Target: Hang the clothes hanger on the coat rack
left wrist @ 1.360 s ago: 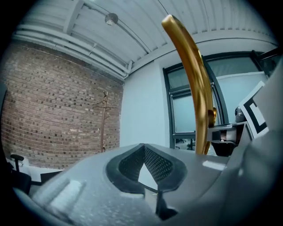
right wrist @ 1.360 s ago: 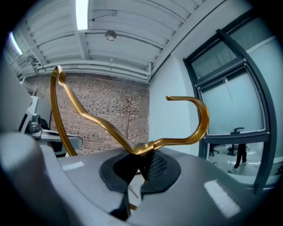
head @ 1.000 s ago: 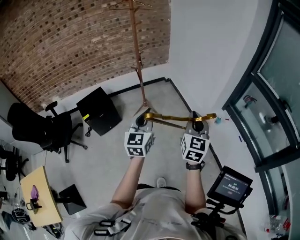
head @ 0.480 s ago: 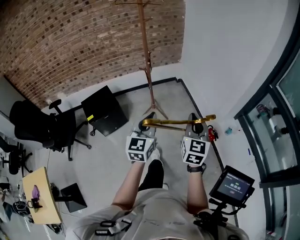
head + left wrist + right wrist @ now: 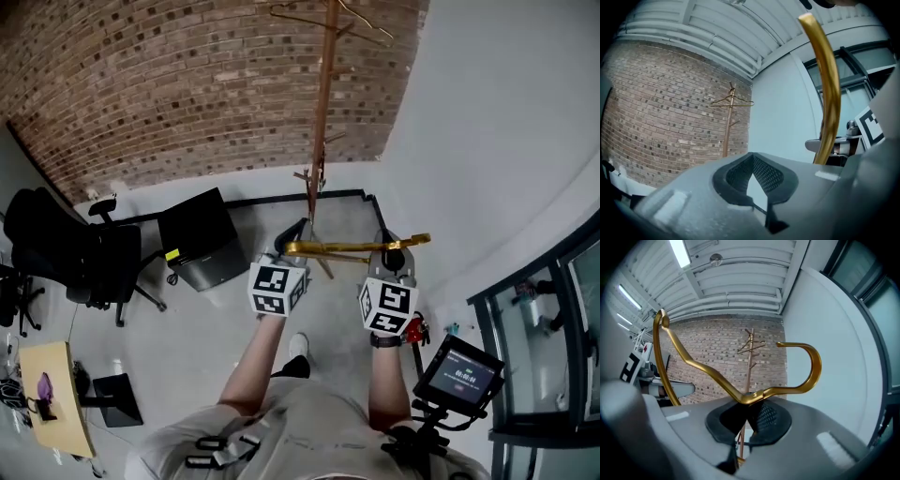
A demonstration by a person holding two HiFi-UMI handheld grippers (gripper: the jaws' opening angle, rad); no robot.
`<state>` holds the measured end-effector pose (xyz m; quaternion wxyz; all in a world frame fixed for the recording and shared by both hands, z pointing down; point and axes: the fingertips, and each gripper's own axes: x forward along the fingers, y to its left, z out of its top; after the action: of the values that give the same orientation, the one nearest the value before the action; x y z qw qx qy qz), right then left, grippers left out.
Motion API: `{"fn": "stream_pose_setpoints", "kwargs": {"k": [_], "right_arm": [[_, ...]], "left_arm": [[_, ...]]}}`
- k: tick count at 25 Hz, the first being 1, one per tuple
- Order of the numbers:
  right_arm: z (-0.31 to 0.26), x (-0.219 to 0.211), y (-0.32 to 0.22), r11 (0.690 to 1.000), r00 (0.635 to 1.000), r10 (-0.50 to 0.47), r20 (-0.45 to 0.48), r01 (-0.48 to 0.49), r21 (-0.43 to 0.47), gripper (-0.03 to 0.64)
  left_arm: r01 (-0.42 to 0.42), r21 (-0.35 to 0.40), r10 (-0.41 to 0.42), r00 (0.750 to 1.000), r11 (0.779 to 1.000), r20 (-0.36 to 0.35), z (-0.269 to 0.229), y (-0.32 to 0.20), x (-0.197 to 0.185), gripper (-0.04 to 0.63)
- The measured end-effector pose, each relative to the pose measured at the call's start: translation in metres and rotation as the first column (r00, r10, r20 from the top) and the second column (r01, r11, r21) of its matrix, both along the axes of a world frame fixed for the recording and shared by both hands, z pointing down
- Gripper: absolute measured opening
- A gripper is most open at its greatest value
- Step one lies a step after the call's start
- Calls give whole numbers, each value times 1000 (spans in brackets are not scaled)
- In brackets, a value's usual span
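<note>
Left gripper (image 5: 296, 232) and right gripper (image 5: 394, 246) level in the head view, clothes hanger (image 5: 342, 248) reaching across both, coat rack (image 5: 321, 122) well ahead; left gripper view: jaws together, empty, gold arm (image 5: 829, 93) just right; right gripper view: clamped shut beside the hook (image 5: 813, 369), presumably freeing it for a peg.

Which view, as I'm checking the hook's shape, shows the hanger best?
The right gripper view: the hanger shows large, hook included, clamped in the right gripper. The left gripper view catches one curved end; the head view shows it small.
</note>
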<state>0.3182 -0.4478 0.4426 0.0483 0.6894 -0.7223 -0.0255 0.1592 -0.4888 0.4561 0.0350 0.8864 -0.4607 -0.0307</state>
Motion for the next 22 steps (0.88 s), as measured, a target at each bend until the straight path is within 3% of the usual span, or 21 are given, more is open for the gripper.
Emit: {"fn": "stream_pose_setpoints", "kwargs": {"k": [7,15,22], "right_arm": [[-26,-23,-90,999,997,-26,-68,29,36,3],[-11,-14,-189,997,987,-69,-145,64,-39,3],[-32,-25,-293,973,916,-229,-329,211,-90,3]], "left_arm": [[23,30,-22,999,999,-32,-18,-86,-19,0],[100,-29,-101,995,995,-18,6,-191,-26,0],[210,-48,-210,978,977,1,16,-256,-40,0]]}}
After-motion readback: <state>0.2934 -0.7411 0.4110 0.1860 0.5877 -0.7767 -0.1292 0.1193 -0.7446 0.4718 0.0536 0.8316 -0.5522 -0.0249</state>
